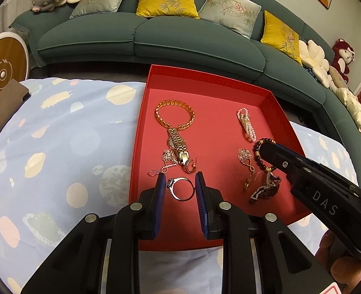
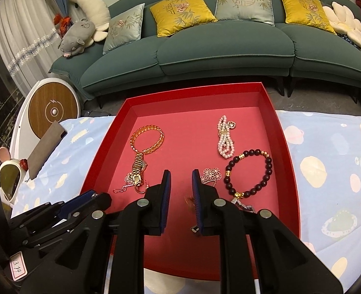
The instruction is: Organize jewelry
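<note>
Left tongs (image 1: 179, 186) sit low over the near part of the red tray (image 1: 206, 77), jaws partly apart with the silver ring (image 1: 181, 188) lying between them; pads look clear of the ring on both sides, so not yet gripped. Right tongs (image 2: 181, 183) hang over the tray centre, jaws parted a little, nothing pinched; a flower earring (image 2: 211, 175) lies just beside the right pad, touching or not cannot be told.

Further out in the tray: gold chain bracelet (image 1: 174, 112) with a gold watch (image 1: 178, 143) touching it, pearl strand (image 2: 225, 138) and dark bead bracelet (image 2: 250, 172) on the right side, another dark watch (image 1: 266, 189) near the front edge. Tray rests on a blue planet-print cloth (image 1: 58, 134) over the bench; green sofa (image 1: 156, 36) behind.

Progress, judged: all pieces already inside the tray, roughly two clusters; several still overlap, so sorting seems only part done; the ring pickup looks like the step in hand.
</note>
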Demonstrator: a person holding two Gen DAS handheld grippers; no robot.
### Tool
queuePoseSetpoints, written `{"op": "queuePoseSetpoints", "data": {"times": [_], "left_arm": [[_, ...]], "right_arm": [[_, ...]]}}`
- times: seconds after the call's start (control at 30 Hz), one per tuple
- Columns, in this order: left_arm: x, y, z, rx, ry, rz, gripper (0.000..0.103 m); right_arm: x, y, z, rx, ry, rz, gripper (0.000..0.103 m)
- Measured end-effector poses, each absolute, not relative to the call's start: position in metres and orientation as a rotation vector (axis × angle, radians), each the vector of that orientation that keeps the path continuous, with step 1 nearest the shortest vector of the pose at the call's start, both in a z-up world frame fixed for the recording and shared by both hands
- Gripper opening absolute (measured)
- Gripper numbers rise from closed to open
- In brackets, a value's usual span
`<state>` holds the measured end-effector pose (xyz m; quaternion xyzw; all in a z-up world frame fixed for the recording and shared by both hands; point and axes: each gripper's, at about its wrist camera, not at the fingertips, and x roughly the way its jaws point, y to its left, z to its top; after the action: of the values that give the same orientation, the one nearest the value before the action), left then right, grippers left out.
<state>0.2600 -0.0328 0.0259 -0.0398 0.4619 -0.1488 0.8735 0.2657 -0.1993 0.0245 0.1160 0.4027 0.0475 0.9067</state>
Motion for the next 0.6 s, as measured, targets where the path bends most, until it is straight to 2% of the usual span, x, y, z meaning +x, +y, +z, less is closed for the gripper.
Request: {"op": "queuePoseSetpoints", "data": {"times": [0.03, 0.1, 0.2, 0.3, 0.6], "left_arm": [[0.260, -0.032, 0.027, -0.091, 0.967, -0.314, 0.025], [0.261, -0.029, 0.029, -0.117, 0.970, -0.314, 0.036], [0.261, -0.022, 0.038, -0.170, 0.952, -0.320, 0.048], [0.259, -0.016, 0.049, -0.216, 0.932, -0.328, 0.055], [0.249, 0.000, 0.081, -0.320, 0.895, -0.378, 0.055]], "right_arm": [[0.265, -0.200, 0.026, 0.242, 0.828, 0.098, 0.018], [0.263, -0.202, 0.030, 0.251, 0.817, 0.096, 0.019], [0.258, -0.206, 0.040, 0.265, 0.791, 0.089, 0.021], [0.252, -0.211, 0.053, 0.276, 0.757, 0.074, 0.032], [0.228, -0.211, 0.082, 0.273, 0.697, 0.032, 0.044]]}}
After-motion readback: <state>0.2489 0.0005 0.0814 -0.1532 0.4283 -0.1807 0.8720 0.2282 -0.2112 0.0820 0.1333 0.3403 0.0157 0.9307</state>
